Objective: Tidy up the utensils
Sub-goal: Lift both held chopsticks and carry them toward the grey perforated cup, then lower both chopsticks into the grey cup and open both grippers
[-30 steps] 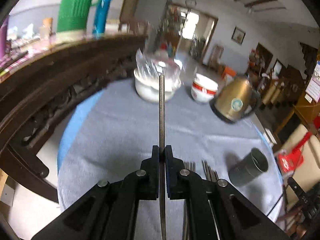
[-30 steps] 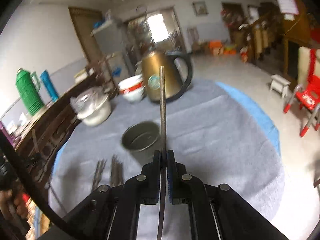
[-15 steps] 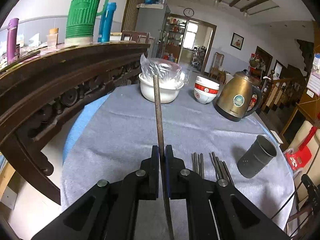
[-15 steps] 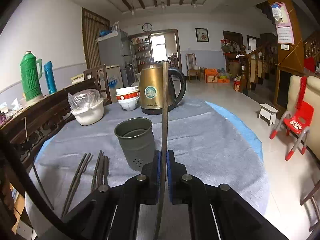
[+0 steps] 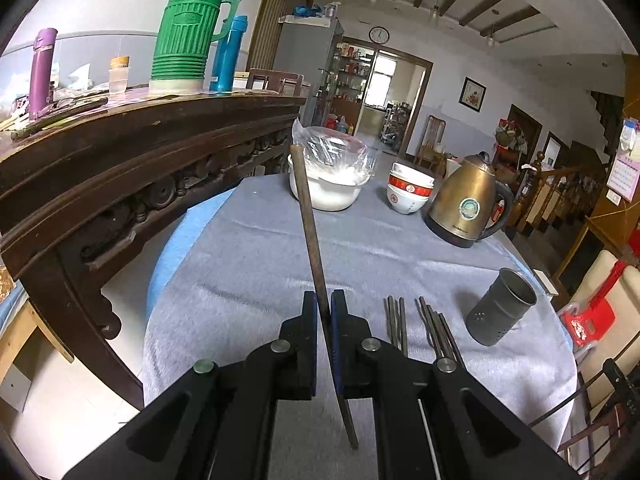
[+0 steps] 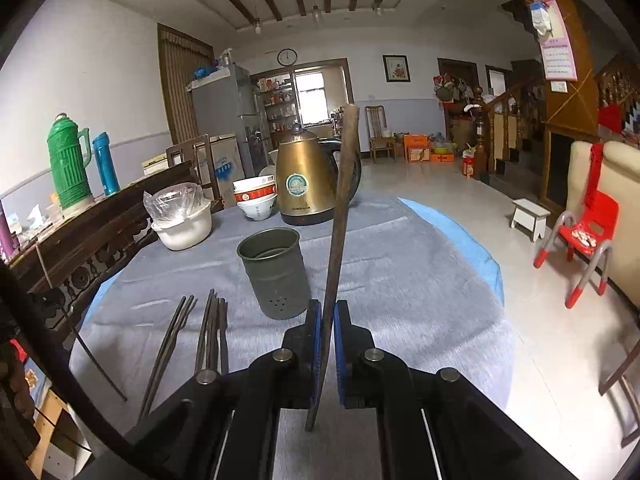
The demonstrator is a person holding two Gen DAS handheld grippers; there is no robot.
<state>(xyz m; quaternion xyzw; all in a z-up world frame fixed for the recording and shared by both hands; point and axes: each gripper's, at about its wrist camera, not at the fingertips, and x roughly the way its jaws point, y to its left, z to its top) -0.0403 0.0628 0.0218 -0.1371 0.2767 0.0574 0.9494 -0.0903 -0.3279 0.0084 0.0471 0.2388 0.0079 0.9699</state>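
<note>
Holder [image 6: 276, 272] on table [image 6: 420, 300], chopsticks [image 6: 210, 328] left, kettle [image 6: 306, 176] and bowls [image 6: 256, 198] behind

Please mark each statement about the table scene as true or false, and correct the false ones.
1. Each hand-held gripper, left and right, is shut on a chopstick. True.
2. The cup lies on its side. False: it stands upright.
3. Chopsticks already stand in the cup. False: nothing sticks out of it; the loose chopsticks lie on the cloth.
4. The kettle stands behind the cup in the right wrist view. True.
</note>
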